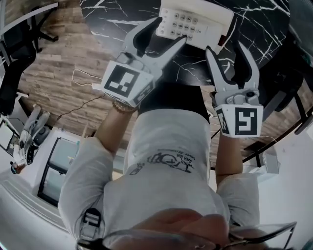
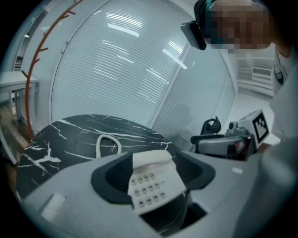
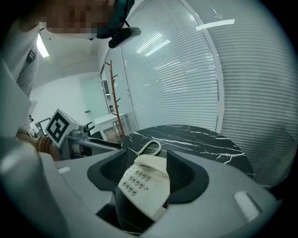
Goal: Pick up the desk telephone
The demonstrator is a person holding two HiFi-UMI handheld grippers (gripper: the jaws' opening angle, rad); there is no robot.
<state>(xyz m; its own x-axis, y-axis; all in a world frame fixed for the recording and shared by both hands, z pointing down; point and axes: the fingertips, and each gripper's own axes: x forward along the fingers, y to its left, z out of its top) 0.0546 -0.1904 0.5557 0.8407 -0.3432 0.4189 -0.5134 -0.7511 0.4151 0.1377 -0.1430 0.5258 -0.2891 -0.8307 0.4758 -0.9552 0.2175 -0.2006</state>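
A cream desk telephone [image 1: 195, 22] with its handset on the cradle sits near the front edge of a round black marble table [image 1: 122, 14]. My left gripper [image 1: 170, 30] is open, its tips at the phone's near left corner. My right gripper [image 1: 226, 49] is open just off the phone's near right side. In the left gripper view the telephone [image 2: 151, 183] shows between the spread jaws, with no pad pressing on it. The right gripper view frames the telephone [image 3: 142, 181] the same way. A white cord [image 2: 107, 144] loops on the table behind it.
Wooden floor [image 1: 63, 73] lies to the left of the table, with a black office chair [image 1: 14, 58] further left. A coat stand [image 3: 114, 93] and a glass wall with blinds [image 3: 186, 83] stand beyond the table. Dark table legs [image 1: 288, 127] run down at the right.
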